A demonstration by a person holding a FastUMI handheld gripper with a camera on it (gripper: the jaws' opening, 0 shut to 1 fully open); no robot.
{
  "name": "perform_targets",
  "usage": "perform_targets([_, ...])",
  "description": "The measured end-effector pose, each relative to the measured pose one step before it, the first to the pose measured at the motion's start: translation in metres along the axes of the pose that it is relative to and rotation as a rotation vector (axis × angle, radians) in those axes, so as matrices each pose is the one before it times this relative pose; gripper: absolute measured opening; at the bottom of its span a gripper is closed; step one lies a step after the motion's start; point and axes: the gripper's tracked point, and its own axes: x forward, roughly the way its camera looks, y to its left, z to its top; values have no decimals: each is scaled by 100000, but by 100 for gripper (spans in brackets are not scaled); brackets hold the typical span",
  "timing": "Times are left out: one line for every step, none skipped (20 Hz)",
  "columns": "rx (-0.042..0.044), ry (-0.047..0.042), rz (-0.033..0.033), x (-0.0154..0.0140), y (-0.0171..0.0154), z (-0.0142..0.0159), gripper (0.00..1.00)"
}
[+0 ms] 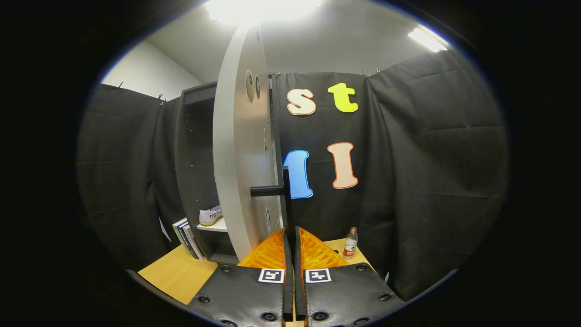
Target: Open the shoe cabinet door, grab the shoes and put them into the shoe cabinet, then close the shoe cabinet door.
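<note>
1. The gripper (291, 236) has its two fingers drawn almost together, with the thin dark bar of the door handle (286, 200) running up out of the narrow gap between them. They look clamped on that bar, though the contact itself is hard to make out from here.
2. Just ahead and to the left of the fingers stands the cabinet door (240, 150), a pale panel swung wide open and seen nearly edge-on. A short dark post joins it to the handle bar.
3. Beyond the door, further left, is the dark shoe cabinet (195, 150) with its inside exposed. A light-coloured shoe (210, 215) rests on a white shelf low inside it.
4. A few books (187, 237) lean against the cabinet's left side, down at its base.
5. To the right of the fingers, a little way off, a small plastic bottle (350, 243) stands upright on the yellow tabletop (174, 274).
</note>
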Motion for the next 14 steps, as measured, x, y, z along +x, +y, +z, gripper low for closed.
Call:
perform_targets([133,-318,263,64,-273,19,3])
perform_targets([947,262,200,-29,-141,-81,3])
perform_targets([527,347,125,-41,-99,-30,3])
perform_targets([123,280,-28,-186,-86,-83,3])
perform_targets([-12,50,-373,-211,-161,7,3])
perform_targets([-302,-202,-751,-258,-176,56,4])
perform_targets([-440,-524,-1191,-148,-694,101,5])
perform_targets([832,466,-677,-667,-362,-346,13])
perform_targets([1681,1508,-1572,-520,-471,-378,19])
perform_targets([1850,1186,-1361,-698,-613,-462,24])
perform_targets([1537,1035,-1199,-308,-456,-292,31])
perform_targets([1217,732,-2015,-908,-694,-184,38])
perform_targets([1547,498,-1358,-809,-554,-150,46])
perform_targets([1172,181,-1882,-987,-558,-308,53])
